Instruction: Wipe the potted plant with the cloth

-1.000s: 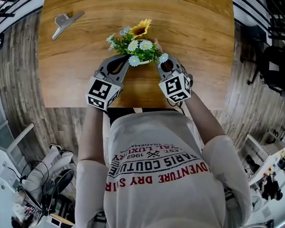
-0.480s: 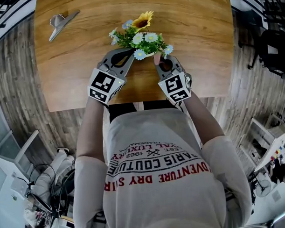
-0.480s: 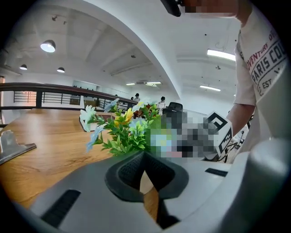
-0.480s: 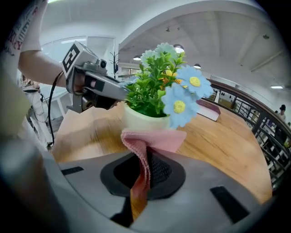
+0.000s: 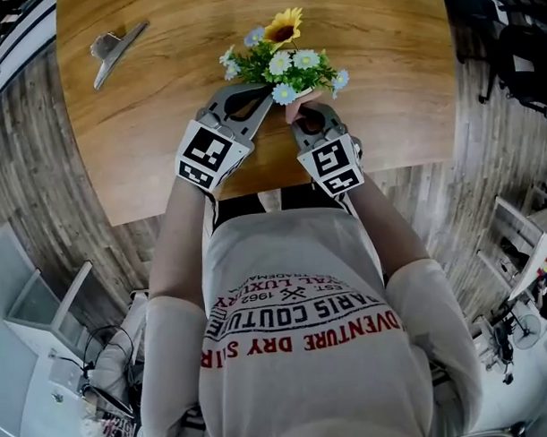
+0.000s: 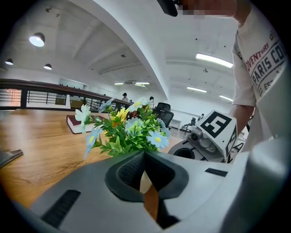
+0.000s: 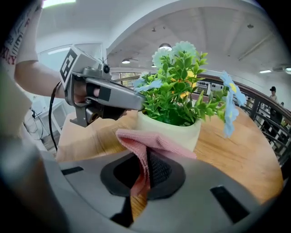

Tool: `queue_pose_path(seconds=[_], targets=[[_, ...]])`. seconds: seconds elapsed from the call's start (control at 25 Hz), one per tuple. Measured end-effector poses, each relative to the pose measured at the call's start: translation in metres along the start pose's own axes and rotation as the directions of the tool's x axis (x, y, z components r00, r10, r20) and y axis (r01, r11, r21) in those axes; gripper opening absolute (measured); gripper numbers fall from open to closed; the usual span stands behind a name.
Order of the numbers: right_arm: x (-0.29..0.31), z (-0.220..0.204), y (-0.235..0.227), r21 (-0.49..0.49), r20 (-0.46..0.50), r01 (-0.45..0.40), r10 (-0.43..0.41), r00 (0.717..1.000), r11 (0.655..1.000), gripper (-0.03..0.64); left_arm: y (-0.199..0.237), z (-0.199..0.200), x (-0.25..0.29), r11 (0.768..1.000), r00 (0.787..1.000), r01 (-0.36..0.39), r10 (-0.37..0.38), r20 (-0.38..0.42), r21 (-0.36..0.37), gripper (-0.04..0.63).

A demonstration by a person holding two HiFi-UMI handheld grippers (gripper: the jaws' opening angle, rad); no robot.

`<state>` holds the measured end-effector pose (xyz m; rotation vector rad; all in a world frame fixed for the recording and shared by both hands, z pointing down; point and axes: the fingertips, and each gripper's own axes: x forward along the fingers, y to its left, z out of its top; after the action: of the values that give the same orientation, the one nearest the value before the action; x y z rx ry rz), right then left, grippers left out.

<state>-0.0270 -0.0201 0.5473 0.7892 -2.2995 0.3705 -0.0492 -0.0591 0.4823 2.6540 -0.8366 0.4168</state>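
The potted plant, green leaves with blue, white and yellow flowers in a cream pot, stands near the wooden table's front edge. My right gripper is shut on a pink cloth, which lies against the pot's near side; in the head view the right gripper sits just below the plant. My left gripper is shut, its tips in the foliage at the pot's left rim, and the right gripper view shows the left gripper reaching in from the left. Whether it pinches anything is hidden by leaves.
A metal clip lies at the table's far left. A dark red book rests on the far side beyond the plant. The table's front edge runs just below both grippers, with wood-plank floor around.
The right gripper with the cloth has slid left along the pot's near side and rolled. The left gripper stays at the pot's left rim.
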Motion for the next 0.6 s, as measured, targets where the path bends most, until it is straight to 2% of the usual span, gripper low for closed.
queue_pose_path(seconds=[0.32, 0.6], targets=[[0.011, 0.025, 0.023, 0.174, 0.082, -0.011, -0.003, 0.997, 0.985, 0.037, -0.004, 0.000, -0.002, 0.988, 0.990, 0.139, -0.138, -0.024, 0.067, 0.015], [0.012, 0.045, 0.035, 0.286, 0.160, -0.001, -0.047, 0.986, 0.958, 0.037, -0.004, -0.001, -0.003, 0.976, 0.979, 0.199, -0.195, -0.050, 0.084, 0.015]])
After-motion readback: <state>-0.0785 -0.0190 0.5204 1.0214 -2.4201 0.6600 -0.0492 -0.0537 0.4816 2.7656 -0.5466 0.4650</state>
